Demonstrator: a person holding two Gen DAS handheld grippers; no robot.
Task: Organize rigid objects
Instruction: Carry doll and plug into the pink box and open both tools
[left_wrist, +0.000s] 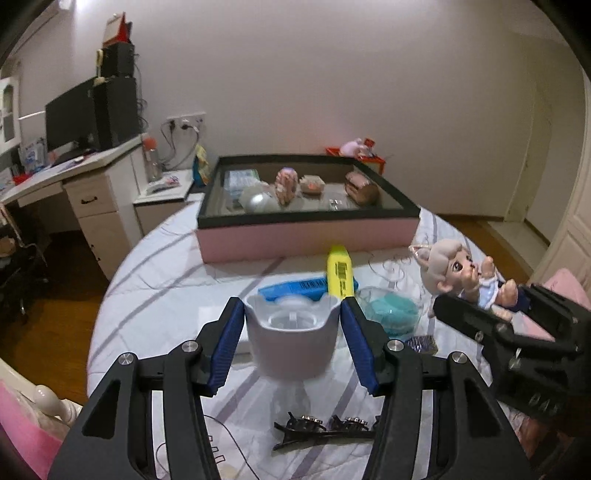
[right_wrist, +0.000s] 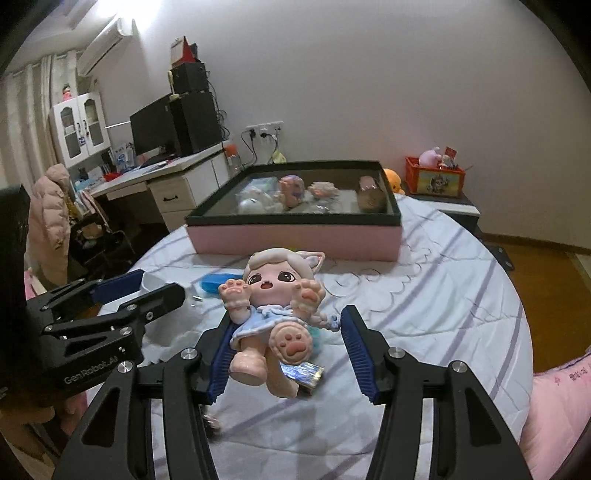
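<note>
My left gripper (left_wrist: 292, 306) is shut on a white cup with a scalloped rim (left_wrist: 291, 339), its blue pads pressing both sides, and holds it above the striped bedsheet. My right gripper (right_wrist: 289, 314) is shut on a doll in a blue dress (right_wrist: 273, 295), also off the bed. The left wrist view shows the doll (left_wrist: 454, 269) and right gripper (left_wrist: 498, 301) at the right. The right wrist view shows the left gripper (right_wrist: 147, 286) with the cup (right_wrist: 153, 282) at the left. Ahead lies a pink box with a black rim (left_wrist: 306, 236) (right_wrist: 295, 240) holding several small toys.
On the sheet lie a yellow highlighter (left_wrist: 340, 273), a blue box (left_wrist: 295, 290), a teal item in clear plastic (left_wrist: 391, 310), a black hair clip (left_wrist: 321, 430) and a foil packet (right_wrist: 303, 373). A desk with a monitor (left_wrist: 74, 114) stands left, a red toy crate (right_wrist: 434, 179) behind right.
</note>
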